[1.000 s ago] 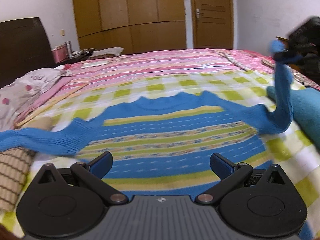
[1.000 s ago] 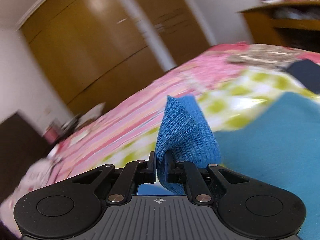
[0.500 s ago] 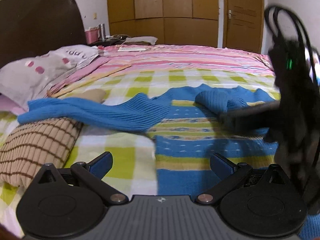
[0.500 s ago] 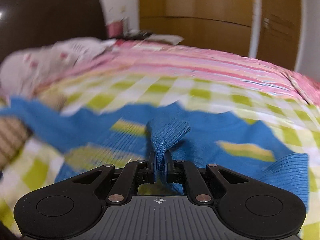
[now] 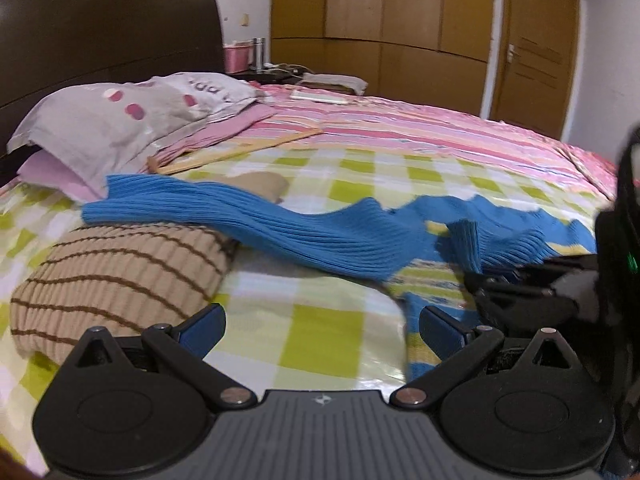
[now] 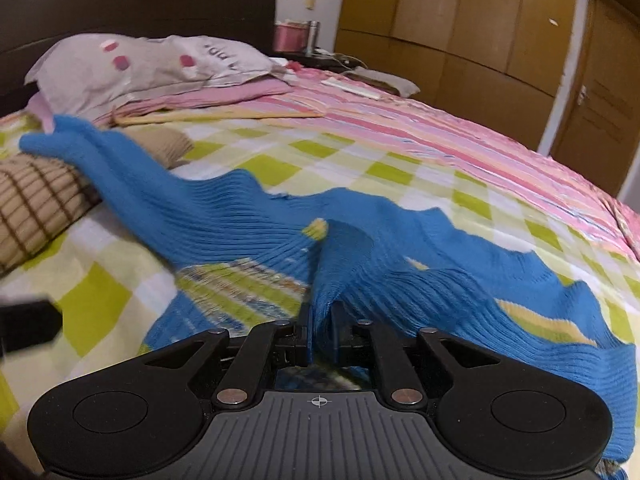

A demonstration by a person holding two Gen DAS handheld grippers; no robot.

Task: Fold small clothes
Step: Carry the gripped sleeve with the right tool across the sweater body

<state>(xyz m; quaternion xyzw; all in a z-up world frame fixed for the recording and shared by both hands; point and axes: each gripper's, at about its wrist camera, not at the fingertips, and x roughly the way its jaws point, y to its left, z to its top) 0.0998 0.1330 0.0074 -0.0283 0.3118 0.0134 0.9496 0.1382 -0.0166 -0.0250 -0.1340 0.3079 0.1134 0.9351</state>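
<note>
Covering the bed, a checked sheet (image 5: 320,344) — right tongs (image 6: 320,320) pinching sweater (image 6: 248,220), left tongs (image 5: 322,330) agape.

left gripper (image 5: 322,330) low, jaws spread wide apart; right gripper (image 6: 320,330) jaws pinched together on blue sweater sleeve (image 6: 344,264).

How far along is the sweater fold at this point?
Early. In hand: the right gripper is shut on one blue sleeve, carried in over the striped front of the blue sweater. Left: the other sleeve lies stretched across the tan striped garment; the left gripper is open and empty. The body is unfolded.
</note>
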